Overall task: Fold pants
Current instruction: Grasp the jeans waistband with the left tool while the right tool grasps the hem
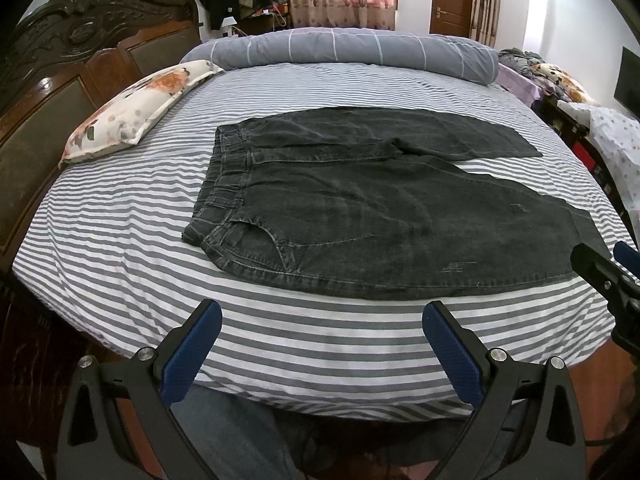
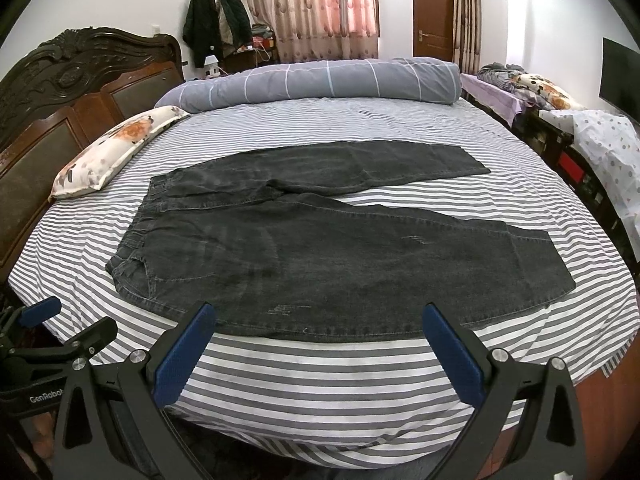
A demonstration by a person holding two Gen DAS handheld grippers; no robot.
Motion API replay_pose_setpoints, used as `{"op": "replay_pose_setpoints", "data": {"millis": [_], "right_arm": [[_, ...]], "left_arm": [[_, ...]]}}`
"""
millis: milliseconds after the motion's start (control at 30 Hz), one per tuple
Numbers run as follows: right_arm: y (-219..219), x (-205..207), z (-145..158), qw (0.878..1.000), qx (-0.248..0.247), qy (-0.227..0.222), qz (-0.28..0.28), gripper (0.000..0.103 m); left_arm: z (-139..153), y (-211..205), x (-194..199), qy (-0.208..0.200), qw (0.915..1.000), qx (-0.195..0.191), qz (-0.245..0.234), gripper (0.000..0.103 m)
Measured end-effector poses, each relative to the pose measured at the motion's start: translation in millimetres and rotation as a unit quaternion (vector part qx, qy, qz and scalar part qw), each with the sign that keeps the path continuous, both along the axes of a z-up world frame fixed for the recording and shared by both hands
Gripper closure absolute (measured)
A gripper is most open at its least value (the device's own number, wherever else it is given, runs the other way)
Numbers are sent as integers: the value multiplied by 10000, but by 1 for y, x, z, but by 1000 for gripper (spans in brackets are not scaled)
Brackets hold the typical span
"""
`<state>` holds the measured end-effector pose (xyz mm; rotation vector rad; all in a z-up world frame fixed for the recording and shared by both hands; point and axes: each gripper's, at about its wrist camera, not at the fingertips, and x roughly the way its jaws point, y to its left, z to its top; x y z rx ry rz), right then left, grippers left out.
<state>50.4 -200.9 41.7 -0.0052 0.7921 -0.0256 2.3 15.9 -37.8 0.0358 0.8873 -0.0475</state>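
Here, the dark denim pants (image 1: pixel 360 208) lay flat on the striped bed (image 1: pixel 120 216), unfolded, their long axis running from 9 to 3 o'clock: waistband toward 9, by the floral pillow (image 1: pixel 132 112), and both hems toward 3. The two legs splayed apart in a narrow V, the far one toward 1 o'clock, the near one toward 4.

The left wrist view alone showed a denim-clad leg of the person (image 1: pixel 236 432) at 6 o'clock, below the bed's edge, and the right tool (image 1: pixel 608 260) entering at 3 o'clock, over the near leg's hem. The right wrist view alone showed the near hem (image 2: pixel 556 264) complete, a dark screen (image 2: pixel 620 80) on the wall at 2 o'clock, and the left tool (image 2: pixel 68 320) at 8 o'clock, near the waistband end, its body lettered "GenRobot".

Each tool stood with its blue-padded fingers spread wide and nothing between them, poised over bare sheet at the bed's near edge, just short of the pants. A rolled grey quilt (image 2: pixel 320 80) lay along the far side at 12 o'clock.
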Motion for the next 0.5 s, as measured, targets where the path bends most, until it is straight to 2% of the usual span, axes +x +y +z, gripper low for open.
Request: {"op": "replay_pose_setpoints", "data": {"millis": [233,400,500], "right_arm": [[-2,1,-1,10000,-38,67,18,0],[-4,9,-6,9998,-13,187,17,0],[-7,16,-10,9997,-19,233,24,0]], "left_arm": [[2,2,1,33,9999,-116,-4,3],[-1,8,15,152,9991,-385,27,3],[-1,14,26,235,9974,-682,-78,3]]}}
